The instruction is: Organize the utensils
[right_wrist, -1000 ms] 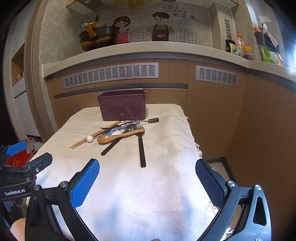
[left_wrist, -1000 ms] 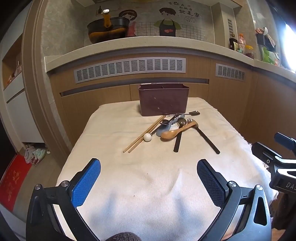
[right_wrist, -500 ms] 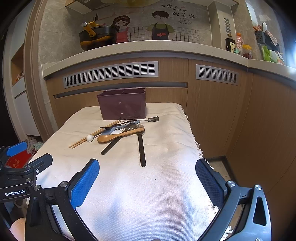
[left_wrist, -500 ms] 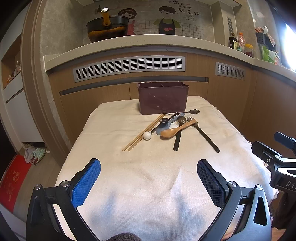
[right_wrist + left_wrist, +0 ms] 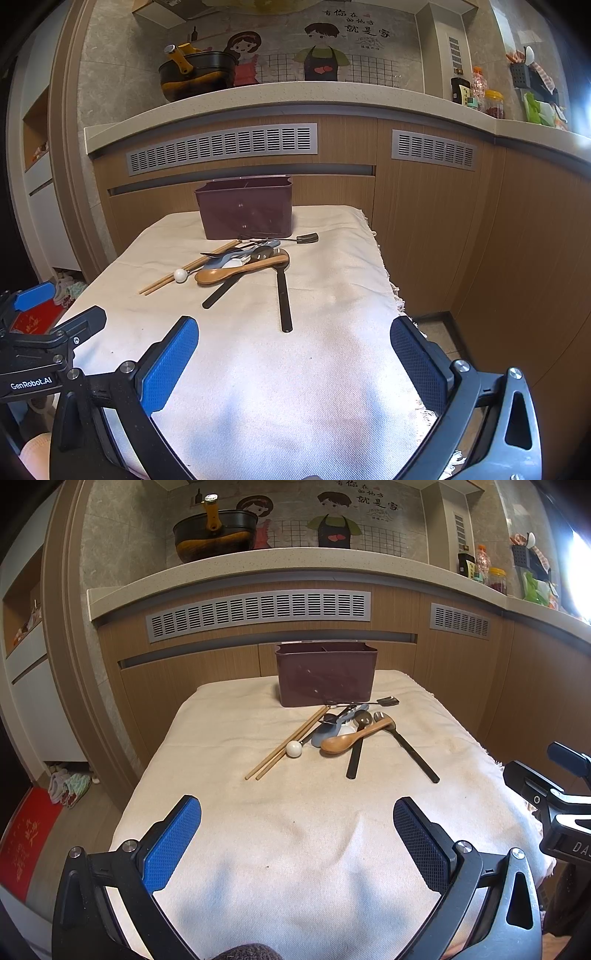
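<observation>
Both grippers sit low over the near end of a cloth-covered table, side by side. Left gripper spread wide, blue pads well apart, nothing between them, only bare cloth. Right gripper the same: wide apart, holding nothing. Utensils lie in a loose pile toward the far end of the table, well apart from both grippers. In the pile: a pair of wooden chopsticks lying diagonally at the left; a stick with a white ball end touching them; a wooden spoon across the middle, bowl toward the left; a grey-blue spoon partly under it. Two black-handled pieces point toward the near edge: a shorter black handle under the wooden spoon and a longer black-handled spoon angled to the right. A thin metal piece with a small dark scoop end lies at the back of the pile, just in front of the box. Dark maroon utensil box stands upright at the far end, just behind the pile; a divider shows at its rim. Inside of the box not visible.
</observation>
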The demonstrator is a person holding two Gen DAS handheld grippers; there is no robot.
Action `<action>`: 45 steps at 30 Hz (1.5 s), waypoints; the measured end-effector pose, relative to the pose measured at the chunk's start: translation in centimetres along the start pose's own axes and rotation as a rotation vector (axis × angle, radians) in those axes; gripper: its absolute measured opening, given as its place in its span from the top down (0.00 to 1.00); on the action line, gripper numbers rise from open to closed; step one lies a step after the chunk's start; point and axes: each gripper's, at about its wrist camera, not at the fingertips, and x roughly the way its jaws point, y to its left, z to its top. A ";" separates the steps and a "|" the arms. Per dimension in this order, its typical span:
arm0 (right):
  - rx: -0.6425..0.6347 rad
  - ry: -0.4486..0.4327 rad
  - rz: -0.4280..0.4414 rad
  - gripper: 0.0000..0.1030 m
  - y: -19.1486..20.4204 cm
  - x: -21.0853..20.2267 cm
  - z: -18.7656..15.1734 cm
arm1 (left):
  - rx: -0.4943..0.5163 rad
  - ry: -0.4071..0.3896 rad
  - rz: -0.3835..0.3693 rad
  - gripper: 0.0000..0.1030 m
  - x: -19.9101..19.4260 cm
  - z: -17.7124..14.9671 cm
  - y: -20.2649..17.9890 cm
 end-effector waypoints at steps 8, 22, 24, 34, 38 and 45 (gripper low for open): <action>0.001 0.000 0.000 0.00 0.0 0.0 0.0 | -0.002 0.001 0.001 0.00 -0.1 -0.1 0.1; 0.000 0.000 0.000 0.00 0.0 0.0 0.0 | -0.004 0.005 0.001 0.00 -0.1 -0.3 0.2; 0.001 0.001 0.000 0.00 0.0 0.0 0.1 | -0.004 0.005 0.001 0.00 -0.2 -0.3 0.2; -0.003 0.000 0.000 0.00 0.0 0.0 0.1 | -0.004 0.008 0.000 0.00 -0.2 -0.3 0.3; -0.004 0.001 -0.005 0.00 0.0 0.1 0.2 | -0.005 0.013 -0.001 0.00 -0.2 -0.3 0.4; -0.043 -0.030 -0.037 0.00 0.2 0.9 1.5 | 0.019 0.024 -0.003 0.00 0.8 0.8 0.4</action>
